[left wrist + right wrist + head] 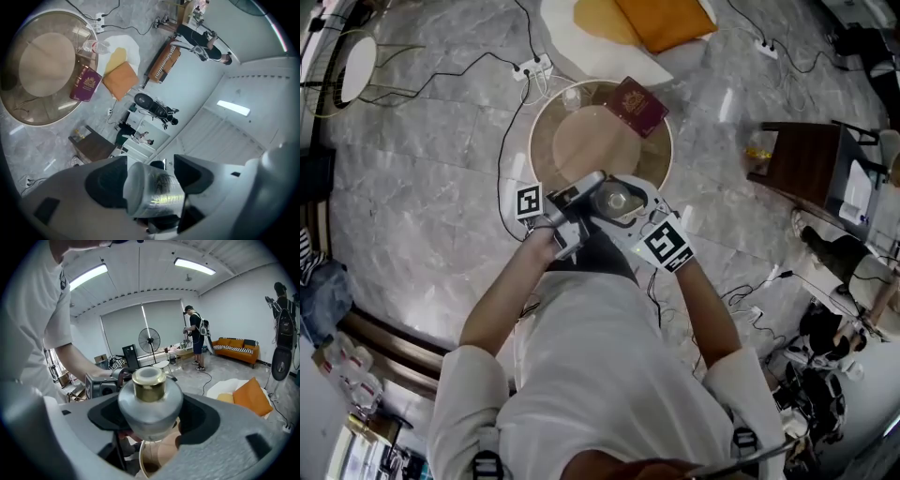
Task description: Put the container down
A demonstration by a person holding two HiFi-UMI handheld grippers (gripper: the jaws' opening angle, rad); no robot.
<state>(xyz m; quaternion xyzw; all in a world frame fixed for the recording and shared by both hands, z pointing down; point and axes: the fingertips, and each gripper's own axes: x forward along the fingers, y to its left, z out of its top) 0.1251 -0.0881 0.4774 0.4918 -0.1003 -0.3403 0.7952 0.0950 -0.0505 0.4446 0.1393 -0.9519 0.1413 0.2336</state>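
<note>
Studio-like workroom, marble floor (422, 169), orange sofa (236, 344), standing fan (149, 340), strip lights (194, 266)

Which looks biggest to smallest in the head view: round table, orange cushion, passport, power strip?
1. round table
2. orange cushion, partly cut off by the frame
3. passport
4. power strip

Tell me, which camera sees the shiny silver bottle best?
The right gripper view: the silver bottle fills the middle, held in the right gripper, gold neck showing. The head view shows only a small glimpse from above. The left gripper view shows no silver body, only a clear cylinder.
</note>
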